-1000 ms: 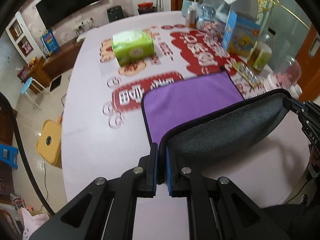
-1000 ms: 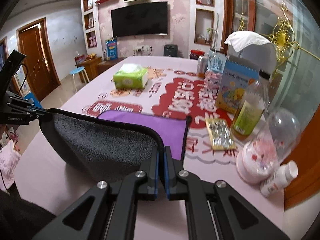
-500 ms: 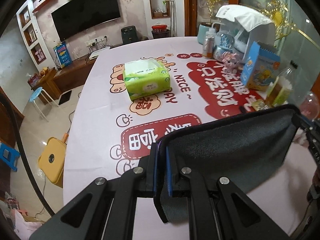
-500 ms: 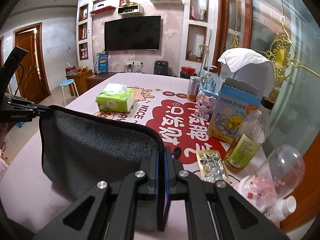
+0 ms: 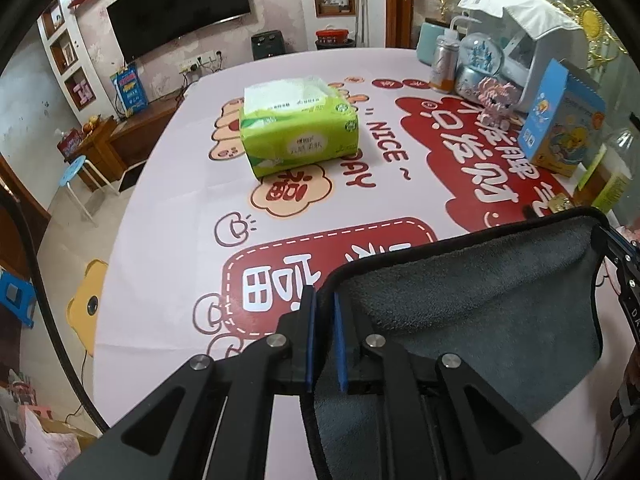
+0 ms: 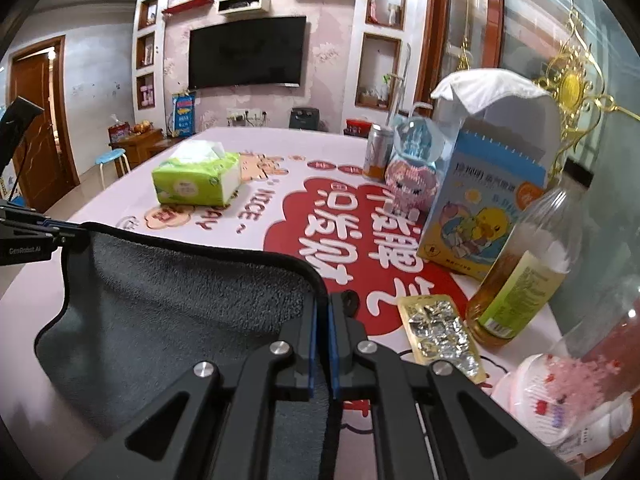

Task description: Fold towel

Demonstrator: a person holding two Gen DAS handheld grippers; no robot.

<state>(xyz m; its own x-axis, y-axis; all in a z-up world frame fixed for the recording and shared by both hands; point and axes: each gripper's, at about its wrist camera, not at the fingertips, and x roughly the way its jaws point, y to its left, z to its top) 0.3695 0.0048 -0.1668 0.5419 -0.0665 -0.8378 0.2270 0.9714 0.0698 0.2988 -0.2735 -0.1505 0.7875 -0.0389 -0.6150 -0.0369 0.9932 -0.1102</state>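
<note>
Since a second ago I have raised the towel [image 5: 472,312] off the table [image 5: 168,240]; the purple face that lay spread below is gone from view and only the grey side hangs before me. My left gripper [image 5: 324,336] is clamped on one top corner, the black hem running up between its blue pads [image 5: 309,344]. My right gripper [image 6: 322,344] pinches the other top corner the same way. The cloth is stretched between them, its top hem taut and its body sagging below. I think its lower edge hangs clear of the tabletop, though my fingers hide it. The green tissue pack [image 5: 298,132] sits well beyond.
</note>
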